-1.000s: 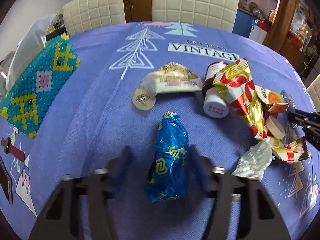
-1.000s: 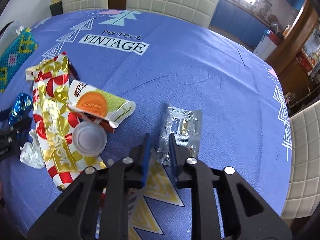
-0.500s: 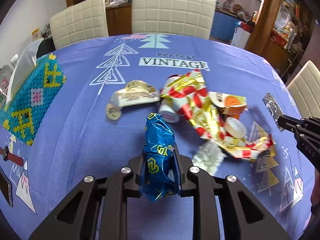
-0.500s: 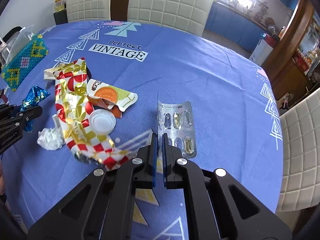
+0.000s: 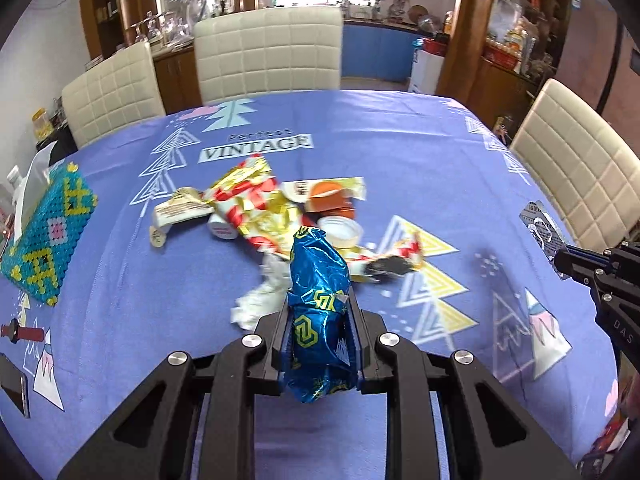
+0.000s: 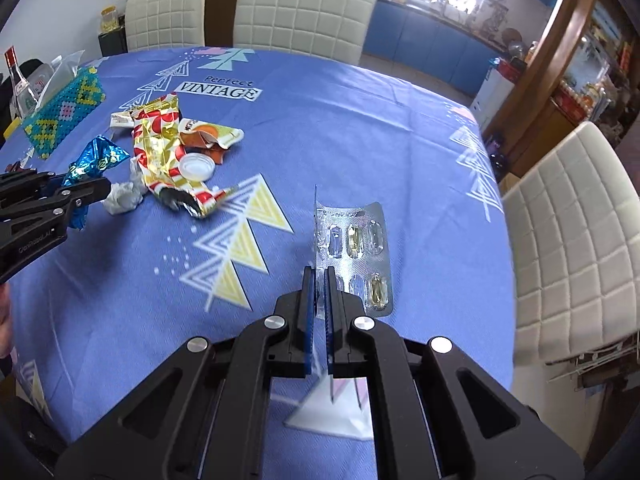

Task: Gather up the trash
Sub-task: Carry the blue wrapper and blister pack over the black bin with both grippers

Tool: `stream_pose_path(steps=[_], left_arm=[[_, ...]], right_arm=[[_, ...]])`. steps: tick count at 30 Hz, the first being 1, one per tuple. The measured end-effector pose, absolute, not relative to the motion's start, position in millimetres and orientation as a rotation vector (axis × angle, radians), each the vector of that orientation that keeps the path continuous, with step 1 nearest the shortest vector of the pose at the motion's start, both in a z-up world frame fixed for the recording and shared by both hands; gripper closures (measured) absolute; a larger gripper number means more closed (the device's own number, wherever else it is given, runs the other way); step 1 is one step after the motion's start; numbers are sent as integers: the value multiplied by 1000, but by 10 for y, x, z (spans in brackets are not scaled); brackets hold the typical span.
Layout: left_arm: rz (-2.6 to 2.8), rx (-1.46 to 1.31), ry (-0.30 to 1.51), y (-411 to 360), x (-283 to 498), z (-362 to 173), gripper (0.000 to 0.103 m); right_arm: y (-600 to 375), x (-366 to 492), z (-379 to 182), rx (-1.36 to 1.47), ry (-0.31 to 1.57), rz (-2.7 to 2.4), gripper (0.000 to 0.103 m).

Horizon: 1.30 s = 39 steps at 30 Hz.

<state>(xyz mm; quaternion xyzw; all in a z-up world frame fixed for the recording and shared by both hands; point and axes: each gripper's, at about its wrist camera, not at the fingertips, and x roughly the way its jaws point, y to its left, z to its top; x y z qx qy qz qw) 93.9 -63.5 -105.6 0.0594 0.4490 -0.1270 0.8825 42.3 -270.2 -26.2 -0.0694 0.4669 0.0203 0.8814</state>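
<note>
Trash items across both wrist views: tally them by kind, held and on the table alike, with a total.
Wrappers and packets: 4 (blue wrapper, red-gold wrapper, orange packet, cream packet)
Blister packs: 1
Crumpled tissues: 1
Small bottles: 1
White caps: 1
Total: 8

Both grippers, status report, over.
Left gripper shut on blue wrapper. Right gripper shut on pill blister. Trash pile remains on table. Nothing blocking.
</note>
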Motion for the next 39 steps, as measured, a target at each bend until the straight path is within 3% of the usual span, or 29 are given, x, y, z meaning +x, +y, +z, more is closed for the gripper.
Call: stream_pose_path(steps=[39], left_arm=[[-933,505,719,-3496,-399,-396,81]], right_arm=[[-4731,-1704,345,-39,917,-342,97]])
